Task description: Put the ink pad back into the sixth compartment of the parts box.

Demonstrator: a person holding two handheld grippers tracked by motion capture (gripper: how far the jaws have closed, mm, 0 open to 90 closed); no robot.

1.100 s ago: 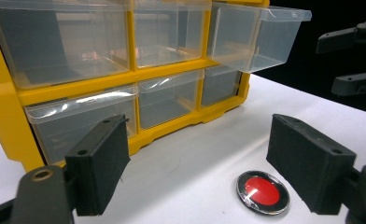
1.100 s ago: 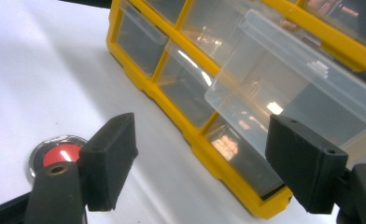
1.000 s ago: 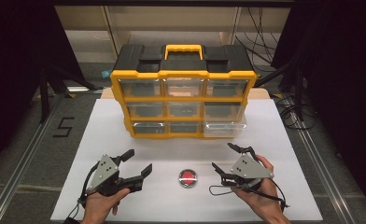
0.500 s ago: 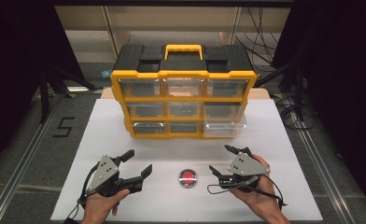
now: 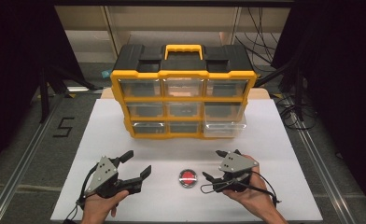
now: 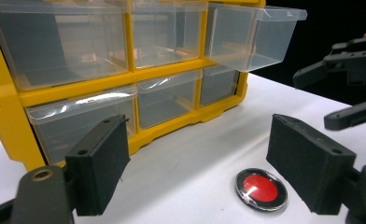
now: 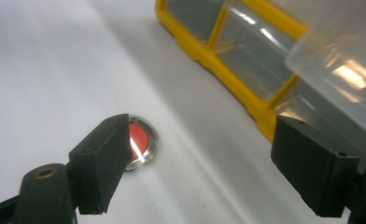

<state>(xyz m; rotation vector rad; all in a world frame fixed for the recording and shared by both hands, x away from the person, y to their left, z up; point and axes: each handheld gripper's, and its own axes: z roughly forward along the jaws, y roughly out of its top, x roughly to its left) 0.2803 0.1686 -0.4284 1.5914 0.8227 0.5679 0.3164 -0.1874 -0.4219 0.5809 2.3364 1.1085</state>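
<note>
- Centrally on the white table (image 5: 125,126) stands a yellow-framed organizer (image 5: 183,91) with a black top and a yellow carrying handle (image 5: 184,49); its front holds three rows of three clear plastic drawers.
- Eight drawers sit flush in the frame. The bottom-right drawer (image 5: 224,128) is pulled partway out, its clear front standing proud of the yellow frame; the left gripper view shows it jutting forward at the upper right (image 6: 256,35).
- Through the clear walls no contents can be made out in the drawers nearest the cameras; the pulled-out drawer looks bare inside as far as its walls show. The upper drawers in the high view are too dim to judge.
- Lying flat on the table between the two grippers, well in front of the organizer, is a small round tin (image 5: 188,178) with a silver rim and a red centre. Nothing touches it.
- Held in the person's left hand, the left gripper (image 5: 135,164) hovers low over the table to the left of the tin, jaws spread wide apart and holding nothing. Its own view shows the tin (image 6: 260,189) near the inner edge of one jaw.
- Grasped in the right hand, the right gripper (image 5: 213,164) sits just right of the tin, jaws likewise wide apart and holding nothing. In its own view the tin (image 7: 141,140) peeks out from behind one jaw, with the organizer's lower drawers beyond.
</note>
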